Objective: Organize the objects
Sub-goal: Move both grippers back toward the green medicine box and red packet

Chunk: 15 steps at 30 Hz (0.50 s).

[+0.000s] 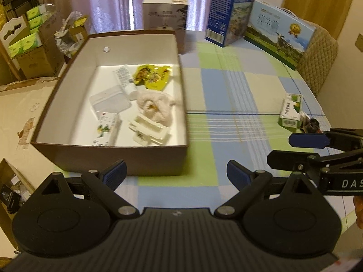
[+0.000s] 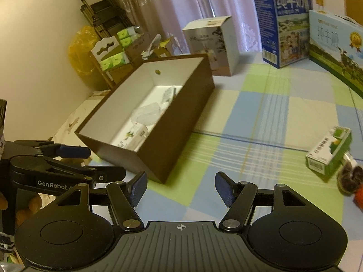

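Note:
An open brown box (image 1: 109,158) with a white inside stands on the checked tablecloth. In it lie a yellow packet (image 1: 152,76), a clear plastic case (image 1: 109,100), a cream cloth bundle (image 1: 154,107), a white clip (image 1: 147,131) and a small white carton (image 1: 106,127). My left gripper (image 1: 175,173) hangs open in front of the box's near right corner, nothing between its pads. My right gripper (image 2: 181,182) is open and empty too, right of the box (image 2: 177,122). A small green-and-white carton (image 2: 329,156) lies on its side at the right, a dark fuzzy item (image 2: 348,178) beside it.
At the table's back stand a silver-white box (image 1: 165,11), a tall blue milk case (image 1: 231,11) and a light blue milk case (image 1: 279,31). Cardboard boxes with green tissue packs (image 1: 25,43) crowd the left. A quilted chair back (image 1: 320,59) is at the right edge.

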Each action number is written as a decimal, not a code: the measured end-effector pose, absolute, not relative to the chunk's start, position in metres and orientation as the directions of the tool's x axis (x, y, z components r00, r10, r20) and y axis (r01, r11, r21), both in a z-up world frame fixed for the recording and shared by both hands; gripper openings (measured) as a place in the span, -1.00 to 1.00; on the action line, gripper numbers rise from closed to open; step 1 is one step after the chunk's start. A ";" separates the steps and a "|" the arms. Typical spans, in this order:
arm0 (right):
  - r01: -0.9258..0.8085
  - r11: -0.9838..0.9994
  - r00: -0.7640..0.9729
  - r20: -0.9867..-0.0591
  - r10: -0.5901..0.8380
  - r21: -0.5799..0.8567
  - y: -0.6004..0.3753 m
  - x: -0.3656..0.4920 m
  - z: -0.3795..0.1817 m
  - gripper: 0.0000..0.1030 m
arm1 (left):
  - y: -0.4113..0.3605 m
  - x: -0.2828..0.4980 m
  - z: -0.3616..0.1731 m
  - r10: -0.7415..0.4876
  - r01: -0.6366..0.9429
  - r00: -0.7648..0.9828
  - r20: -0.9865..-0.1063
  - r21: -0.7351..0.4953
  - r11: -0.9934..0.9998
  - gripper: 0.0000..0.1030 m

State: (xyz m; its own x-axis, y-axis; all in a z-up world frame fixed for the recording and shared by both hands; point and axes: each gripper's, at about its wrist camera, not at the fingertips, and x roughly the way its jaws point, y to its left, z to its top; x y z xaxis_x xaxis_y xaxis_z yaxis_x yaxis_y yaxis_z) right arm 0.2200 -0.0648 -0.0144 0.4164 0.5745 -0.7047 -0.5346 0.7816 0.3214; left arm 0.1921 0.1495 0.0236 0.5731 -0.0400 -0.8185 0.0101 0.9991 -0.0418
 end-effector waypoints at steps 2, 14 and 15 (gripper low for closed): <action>-0.522 0.790 0.419 -0.710 0.566 0.322 -0.076 0.218 -0.016 0.24 | 0.138 0.193 0.021 -0.051 0.027 0.567 -0.822 -0.044 0.999 0.81; -0.412 0.859 0.443 -0.757 0.480 0.304 -0.144 0.213 -0.030 0.24 | 0.077 0.205 0.005 -0.124 0.127 0.514 -0.849 -0.067 0.990 0.81; -0.401 0.865 0.446 -0.760 0.473 0.303 -0.150 0.213 -0.031 0.24 | 0.072 0.207 0.004 -0.128 0.134 0.509 -0.851 -0.069 0.989 0.81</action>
State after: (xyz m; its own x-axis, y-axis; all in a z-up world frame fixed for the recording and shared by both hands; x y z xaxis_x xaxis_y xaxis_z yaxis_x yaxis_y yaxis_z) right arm 0.2127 -0.1495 -0.0308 0.4462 0.4728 -0.7599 -0.4006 0.8648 0.3028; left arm 0.2065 0.0723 0.0039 0.5090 -0.1278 -0.8512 0.1336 0.9887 -0.0686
